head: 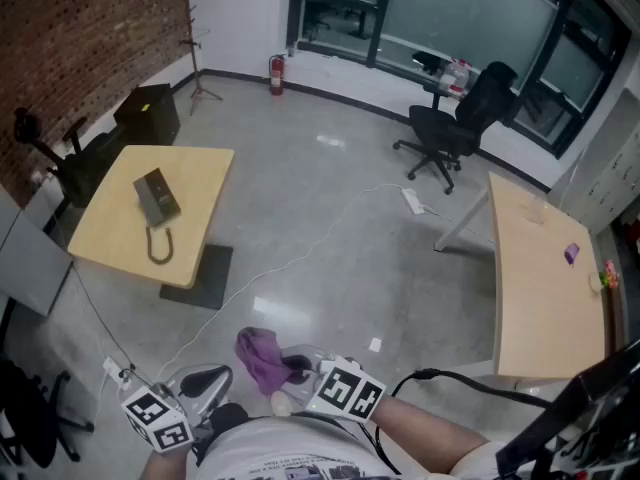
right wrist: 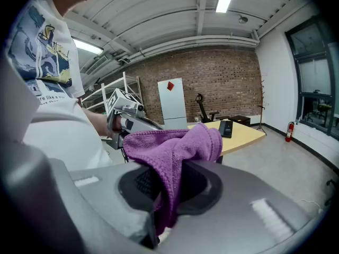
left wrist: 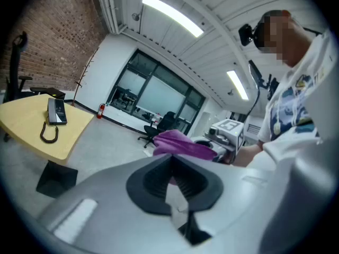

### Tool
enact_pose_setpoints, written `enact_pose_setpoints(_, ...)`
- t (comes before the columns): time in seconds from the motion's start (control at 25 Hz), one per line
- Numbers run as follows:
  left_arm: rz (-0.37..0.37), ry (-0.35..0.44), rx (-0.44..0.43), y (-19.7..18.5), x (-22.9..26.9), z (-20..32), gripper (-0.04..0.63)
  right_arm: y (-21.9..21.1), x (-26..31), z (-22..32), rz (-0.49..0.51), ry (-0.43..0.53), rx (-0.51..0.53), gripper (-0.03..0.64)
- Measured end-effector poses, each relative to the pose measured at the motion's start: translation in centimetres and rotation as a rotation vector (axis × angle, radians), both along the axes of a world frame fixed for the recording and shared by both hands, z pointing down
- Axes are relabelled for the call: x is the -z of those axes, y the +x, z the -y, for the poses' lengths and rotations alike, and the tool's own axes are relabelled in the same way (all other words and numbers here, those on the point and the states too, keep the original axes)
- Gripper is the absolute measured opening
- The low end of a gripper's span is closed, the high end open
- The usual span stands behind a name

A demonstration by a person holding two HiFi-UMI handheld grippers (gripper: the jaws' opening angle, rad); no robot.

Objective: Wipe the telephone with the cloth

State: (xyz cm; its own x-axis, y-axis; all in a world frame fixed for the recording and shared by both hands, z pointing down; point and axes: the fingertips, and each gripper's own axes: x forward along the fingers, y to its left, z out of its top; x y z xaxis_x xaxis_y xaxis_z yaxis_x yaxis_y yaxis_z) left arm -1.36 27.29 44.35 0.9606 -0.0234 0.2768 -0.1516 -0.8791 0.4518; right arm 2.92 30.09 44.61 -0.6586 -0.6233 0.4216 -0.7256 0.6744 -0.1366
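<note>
The dark telephone (head: 155,198) lies on a yellow table (head: 195,183) far off at the left of the head view, its coiled cord (head: 158,246) looped beside it. It also shows small in the left gripper view, telephone (left wrist: 56,111), and in the right gripper view, telephone (right wrist: 226,128). My right gripper (head: 292,368) is shut on a purple cloth (head: 260,356), which drapes over its jaws as cloth (right wrist: 175,147). My left gripper (head: 205,380) is beside it, shut (left wrist: 172,181) with nothing between the jaws. Both are held close to the person's body, well away from the table.
A grey floor lies between me and the yellow table, crossed by a white cable to a power strip (head: 413,201). A black office chair (head: 450,128) stands at the back and a second light table (head: 540,278) at the right. A black box (head: 148,113) sits behind the telephone table.
</note>
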Motion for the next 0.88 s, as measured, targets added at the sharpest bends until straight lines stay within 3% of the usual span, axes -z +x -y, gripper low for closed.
enact_pose_setpoints(0.24, -0.017, -0.019, -0.065, 2.3, 0.1, 0.4, 0.003, 2.8, -0.4, 0.6, -0.007, -0.015, -0.082, 0.043)
enact_pose_setpoints(0.44, -0.025, -0.047, -0.049, 3.1, -0.3, 2.2, 0.003, 4.0, -1.5, 2.5, -0.006, -0.055, -0.077, 0.043)
enact_pose_setpoints(0.88, -0.073, -0.071, 0.045, 6.6, -1.1, 15.3, 0.025, 7.6, -0.6, 13.7, -0.05, -0.08, -0.053, 0.043)
